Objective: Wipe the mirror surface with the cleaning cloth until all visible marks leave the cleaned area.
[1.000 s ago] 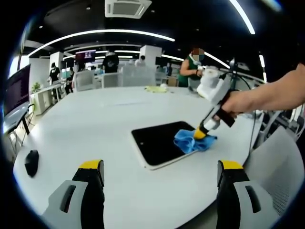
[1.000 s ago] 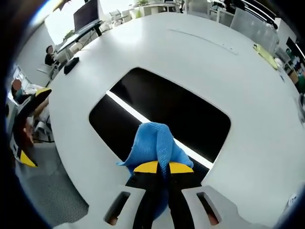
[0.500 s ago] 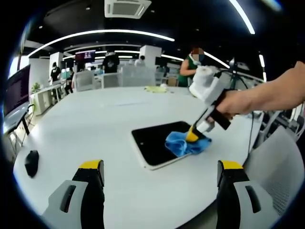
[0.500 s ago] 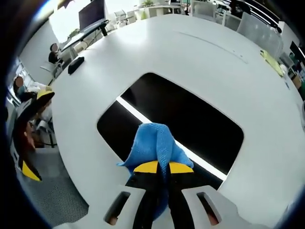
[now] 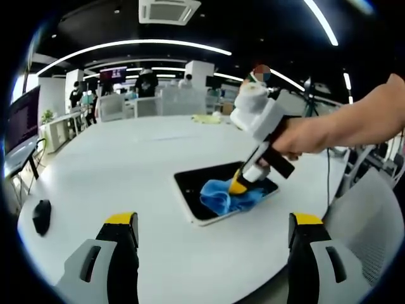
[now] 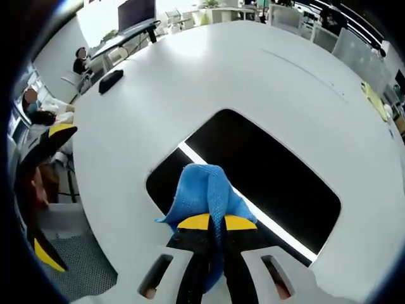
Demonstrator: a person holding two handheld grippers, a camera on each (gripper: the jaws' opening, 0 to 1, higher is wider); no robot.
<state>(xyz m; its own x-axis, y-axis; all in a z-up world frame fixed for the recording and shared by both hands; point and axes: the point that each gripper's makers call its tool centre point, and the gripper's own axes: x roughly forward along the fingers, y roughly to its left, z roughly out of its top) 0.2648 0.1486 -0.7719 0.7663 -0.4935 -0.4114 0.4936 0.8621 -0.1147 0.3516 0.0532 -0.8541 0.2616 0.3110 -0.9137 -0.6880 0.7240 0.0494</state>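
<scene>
So the soft blue microfibre cleaning cloth (image 5: 223,195) has slid across the flat black rounded-rectangle mirror (image 6: 272,168) toward its near-left end since a second ago. The right hand-held gripper (image 6: 210,223) is clenched on a bunched fold of it. I'd guess the cloth is light, floppy and grippy, best pinched at a gathered ridge like that; the glass probably slips and chips easily. The left hand-held gripper (image 5: 212,234) hangs released, jaws apart, over the big round white counter (image 5: 126,164). Open office behind, ceiling light strips (image 5: 136,44), a black mouse (image 5: 42,215) near the edge.
</scene>
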